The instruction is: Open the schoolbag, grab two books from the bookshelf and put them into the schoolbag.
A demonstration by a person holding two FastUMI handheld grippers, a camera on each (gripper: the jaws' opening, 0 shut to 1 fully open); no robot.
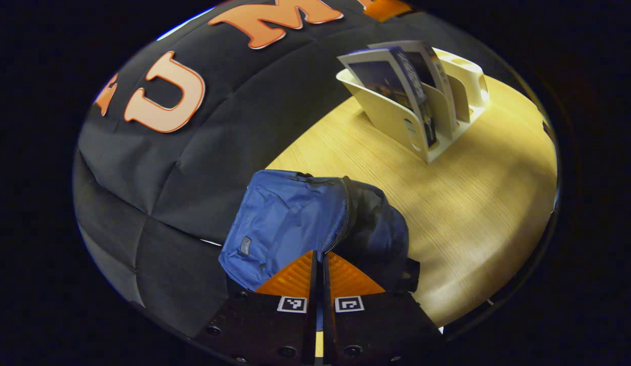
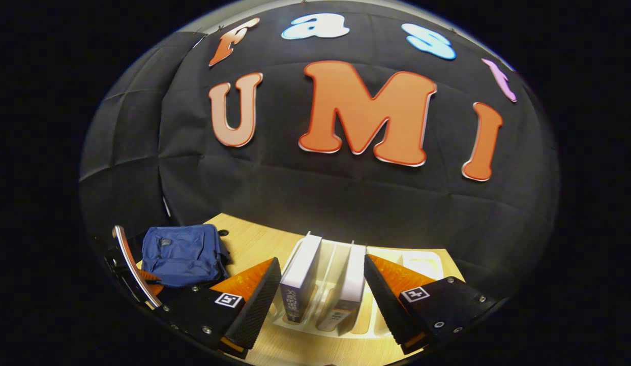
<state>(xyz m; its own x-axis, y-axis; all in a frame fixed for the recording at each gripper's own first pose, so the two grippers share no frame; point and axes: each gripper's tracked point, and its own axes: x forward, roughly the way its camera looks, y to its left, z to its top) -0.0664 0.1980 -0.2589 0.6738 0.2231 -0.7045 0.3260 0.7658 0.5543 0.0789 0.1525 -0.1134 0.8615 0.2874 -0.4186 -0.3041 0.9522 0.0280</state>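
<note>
One blue schoolbag (image 1: 290, 223) lay on the wooden bench (image 1: 478, 203) near the booth wall, its zip partly undone. Two books (image 2: 301, 277) stood upright on edge in one white bookshelf (image 1: 396, 119), apart in separate slots, spines facing the right gripper (image 2: 320, 300). That gripper was spread wide, its fingers flanking both books without touching. The left gripper (image 1: 323, 274) was clenched at the bag's zip; whether it pinched anything could not be determined.

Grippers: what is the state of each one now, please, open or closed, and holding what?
Left gripper: closed at the schoolbag zipper; a real grip cannot be told.
Right gripper: open, its fingers either side of two books in the bookshelf.
</note>
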